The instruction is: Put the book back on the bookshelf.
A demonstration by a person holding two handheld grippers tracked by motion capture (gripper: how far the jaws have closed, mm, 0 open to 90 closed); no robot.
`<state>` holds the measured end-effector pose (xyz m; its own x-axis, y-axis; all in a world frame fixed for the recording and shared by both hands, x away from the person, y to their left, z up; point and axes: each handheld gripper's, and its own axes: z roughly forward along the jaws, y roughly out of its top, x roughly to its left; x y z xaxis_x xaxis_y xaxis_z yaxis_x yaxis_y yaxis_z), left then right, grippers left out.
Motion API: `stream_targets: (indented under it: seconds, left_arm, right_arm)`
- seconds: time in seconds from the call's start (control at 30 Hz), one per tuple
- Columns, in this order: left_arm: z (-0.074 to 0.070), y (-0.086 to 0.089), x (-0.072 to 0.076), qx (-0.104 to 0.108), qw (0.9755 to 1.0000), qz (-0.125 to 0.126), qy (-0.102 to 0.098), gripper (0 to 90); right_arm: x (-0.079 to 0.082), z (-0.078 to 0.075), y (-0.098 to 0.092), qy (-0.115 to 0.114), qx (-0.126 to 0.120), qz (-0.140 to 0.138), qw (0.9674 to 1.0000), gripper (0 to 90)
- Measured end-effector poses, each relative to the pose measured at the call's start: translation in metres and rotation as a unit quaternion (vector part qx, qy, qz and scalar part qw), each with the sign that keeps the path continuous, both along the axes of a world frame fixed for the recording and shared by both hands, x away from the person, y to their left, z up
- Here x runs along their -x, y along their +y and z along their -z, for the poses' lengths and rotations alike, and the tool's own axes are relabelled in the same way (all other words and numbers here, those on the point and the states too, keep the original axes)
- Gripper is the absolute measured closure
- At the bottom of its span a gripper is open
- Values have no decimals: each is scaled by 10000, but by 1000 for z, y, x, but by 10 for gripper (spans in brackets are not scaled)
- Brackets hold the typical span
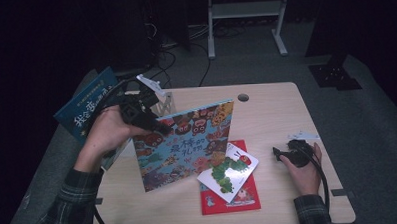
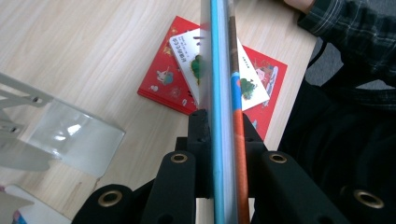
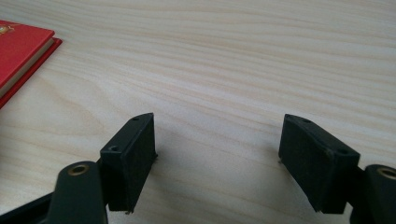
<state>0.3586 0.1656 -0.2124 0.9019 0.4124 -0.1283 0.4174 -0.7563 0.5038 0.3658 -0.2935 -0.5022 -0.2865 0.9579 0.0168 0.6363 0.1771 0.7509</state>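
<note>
Forearms: two plaid sleeves enter at the near edge of the table (image 1: pixel 286 114), one at each side.
Right tool (image 1: pixel 283 153): held low over the table at the near right, pointing toward the books; jaws stand wide apart with bare wood between them, nothing gripped. In the right gripper view the jaw tips sit just over the wood grain (image 3: pixel 215 84).
Right hand (image 1: pixel 303 168): wrapped round the tool body, cable trailing back along the wrist.
Red book (image 1: pixel 232 193): lies flat on the table, near centre, front edge toward the person. Its corner shows at the left of the right gripper view (image 3: pixel 21 51).
Caterpillar book (image 1: pixel 228 171): white cover, lies tilted on top of the red book, touching it.
Animal book (image 1: pixel 187 142): large, patterned cover, stands upright on its lower edge on the table, just left of the two flat books.
Left tool (image 1: pixel 157 124): jaws clamped on the upper left edge of the animal book; in the left gripper view the book's edge (image 2: pixel 224 116) runs straight between the pads.
Left hand (image 1: pixel 107 132): raised above the table's left side, holding the tool.
Blue book (image 1: pixel 86 106): tilted, behind the left hand at the far left edge.
Metal bookend (image 2: pixel 70 135): stands on the table beyond the animal book.
</note>
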Motion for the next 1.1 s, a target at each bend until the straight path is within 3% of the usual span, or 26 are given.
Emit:
stream_targets:
  seconds: [0.33, 0.53, 0.7, 0.87, 1.1]
  left_arm:
    - [-8, 40, 10, 111, 9995, -295, -38, 805]
    - [-8, 64, 14, -71, 9985, -547, -52, 804]
    - [-10, 87, 21, -40, 9968, -796, -96, 804]
    - [-16, 113, 30, 145, 9944, -1035, -137, 805]
    - [-21, 145, 39, 321, 9898, -1371, -236, 804]
  right_arm:
    - [0, 0, 0, -1, 0, -1, 10000, 260]
    - [0, 0, 0, -1, -5, 3, 10000, 260]
    - [0, 0, 0, -1, -9, 4, 10000, 259]
    - [0, 0, 0, -1, -9, 9, 10000, 259]
    - [0, 0, 0, -1, -9, 9, 10000, 260]
